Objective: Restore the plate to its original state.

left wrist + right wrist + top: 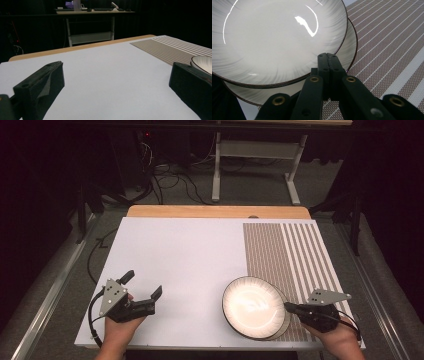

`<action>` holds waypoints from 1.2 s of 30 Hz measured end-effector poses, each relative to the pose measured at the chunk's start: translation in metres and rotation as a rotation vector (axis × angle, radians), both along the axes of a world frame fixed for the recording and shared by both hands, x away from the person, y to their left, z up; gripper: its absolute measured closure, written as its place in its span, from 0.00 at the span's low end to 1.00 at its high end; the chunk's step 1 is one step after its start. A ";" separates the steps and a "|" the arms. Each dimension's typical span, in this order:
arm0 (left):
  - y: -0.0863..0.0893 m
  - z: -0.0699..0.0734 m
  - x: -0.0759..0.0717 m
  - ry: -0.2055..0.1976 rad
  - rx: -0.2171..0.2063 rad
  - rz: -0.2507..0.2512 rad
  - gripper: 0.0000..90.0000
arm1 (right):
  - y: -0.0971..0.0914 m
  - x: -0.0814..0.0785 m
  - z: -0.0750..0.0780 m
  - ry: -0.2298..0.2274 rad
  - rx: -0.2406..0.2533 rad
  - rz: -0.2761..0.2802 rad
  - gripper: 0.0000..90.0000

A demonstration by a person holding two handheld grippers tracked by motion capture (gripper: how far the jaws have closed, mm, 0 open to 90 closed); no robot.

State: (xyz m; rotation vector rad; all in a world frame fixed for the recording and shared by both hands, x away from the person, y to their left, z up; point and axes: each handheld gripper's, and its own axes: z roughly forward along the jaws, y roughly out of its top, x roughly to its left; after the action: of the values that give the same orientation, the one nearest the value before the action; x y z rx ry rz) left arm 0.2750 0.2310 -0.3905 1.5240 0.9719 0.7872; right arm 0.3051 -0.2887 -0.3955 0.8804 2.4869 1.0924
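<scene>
Your right gripper (289,306) is clenched, its jaws pressed together at the near right rim of the upper plate (252,306); whether rim is pinched between them or they just touch it, you cannot tell from the right gripper view. That plate sits nested on a second plate (348,50) of the same white, dark-edged kind, whose rim peeks out below and to the right. Both rest on the counter (180,255), straddling the edge where the white sheet meets the striped brown placemat (287,252). Your left gripper (143,285) is released, jaws spread wide, hovering low over bare white counter near the front left, well apart from the plates. Beyond the far wooden edge of the counter stand a white-legged desk frame (255,155) and loose cables (170,177) on the floor.
</scene>
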 end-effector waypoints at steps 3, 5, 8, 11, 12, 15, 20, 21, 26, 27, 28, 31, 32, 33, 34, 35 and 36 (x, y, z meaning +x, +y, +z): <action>0.000 0.000 0.000 0.000 0.000 0.000 0.01 | -0.001 0.000 0.001 -0.006 0.000 -0.002 1.00; 0.000 0.000 0.000 0.000 0.000 0.000 0.01 | -0.003 0.000 0.001 -0.006 0.001 -0.007 1.00; 0.000 0.000 0.000 0.000 0.000 -0.001 0.01 | -0.004 0.000 0.001 -0.005 0.004 -0.013 1.00; 0.000 0.000 0.000 0.000 0.001 -0.001 0.01 | -0.005 0.000 0.001 -0.009 0.008 -0.012 1.00; -0.001 0.000 0.000 0.000 -0.001 0.000 0.01 | -0.006 0.000 0.002 -0.009 0.005 -0.013 1.00; -0.001 0.000 0.000 0.000 0.002 -0.001 0.01 | -0.006 0.000 0.002 -0.010 0.003 -0.015 1.00; -0.001 0.000 0.000 -0.002 0.005 -0.001 0.01 | -0.009 0.000 0.002 -0.014 0.003 -0.027 1.00; -0.001 0.000 0.000 -0.001 0.007 -0.001 0.01 | -0.009 -0.001 0.003 -0.012 0.005 -0.030 1.00; -0.001 0.000 0.001 0.000 0.005 -0.001 0.01 | -0.013 -0.001 0.003 -0.015 0.009 -0.044 1.00; -0.001 0.000 0.001 0.000 0.005 -0.002 0.01 | -0.013 -0.001 0.003 -0.015 0.009 -0.044 1.00; -0.001 0.000 0.001 0.000 0.005 -0.002 0.01 | -0.013 -0.001 0.003 -0.014 0.009 -0.045 1.00; -0.001 0.000 0.001 0.000 0.005 -0.003 0.01 | -0.013 -0.001 0.003 -0.011 0.011 -0.049 1.00; -0.001 0.000 0.001 0.000 0.004 -0.002 0.01 | -0.013 -0.001 0.003 -0.014 0.013 -0.048 1.00; -0.001 0.000 0.001 0.000 0.004 -0.002 0.01 | -0.014 -0.001 0.003 -0.014 0.014 -0.051 1.00; -0.001 0.000 0.001 0.000 0.005 -0.002 0.01 | -0.015 -0.001 0.003 -0.017 0.015 -0.057 1.00; -0.001 0.000 0.001 -0.001 0.006 -0.003 0.01 | -0.016 -0.002 0.003 -0.016 0.018 -0.062 1.00; -0.002 0.000 0.002 -0.001 0.006 -0.004 0.01 | -0.017 -0.002 0.003 -0.011 0.025 -0.062 1.00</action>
State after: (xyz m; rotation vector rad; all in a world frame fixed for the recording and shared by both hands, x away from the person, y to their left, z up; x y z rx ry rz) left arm 0.2767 0.2294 -0.3903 1.5308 0.9664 0.7885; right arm 0.3035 -0.3054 -0.3921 0.9500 2.4249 1.1076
